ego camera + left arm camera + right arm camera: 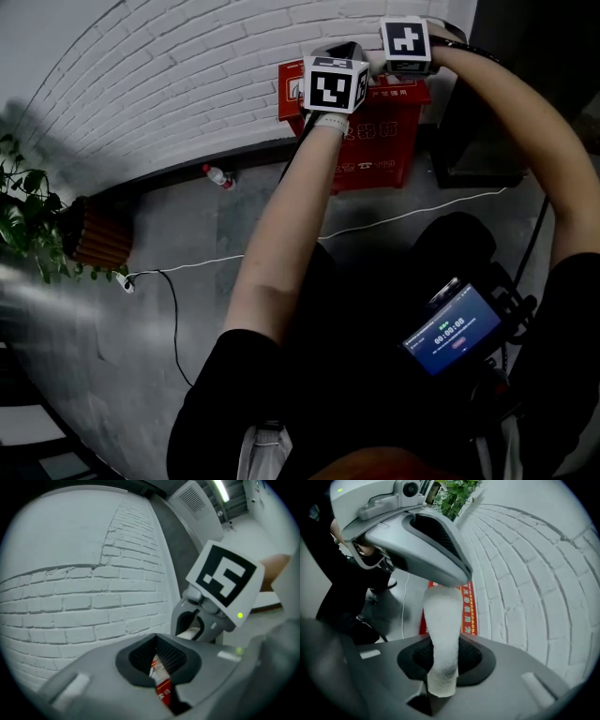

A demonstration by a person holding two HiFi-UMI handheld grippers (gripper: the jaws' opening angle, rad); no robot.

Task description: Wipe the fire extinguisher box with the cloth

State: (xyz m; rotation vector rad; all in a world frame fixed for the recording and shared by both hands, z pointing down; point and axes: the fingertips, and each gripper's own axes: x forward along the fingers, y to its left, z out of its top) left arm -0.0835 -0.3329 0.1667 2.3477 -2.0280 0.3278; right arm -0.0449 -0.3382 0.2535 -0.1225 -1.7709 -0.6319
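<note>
- cloth [440, 620] — white, nubbly, soft and light. it rises from the right gripper [440, 660], whose jaws are clamped on its lower end, and its top reaches the tip of the left gripper.
- left gripper [161, 667]: jaws all but together, only a slit, with red print of the box showing through. nothing seems to be held.
- box [384, 141] — red, on the floor [281, 216] against the brick wall [187, 75], just beyond both grippers.
- the box is likely rigid and smooth-faced. it should stay put under light rubbing and needs no grip.
- the cloth is limp and will fold over. a hold nearer its middle would make a firmer pad.
</note>
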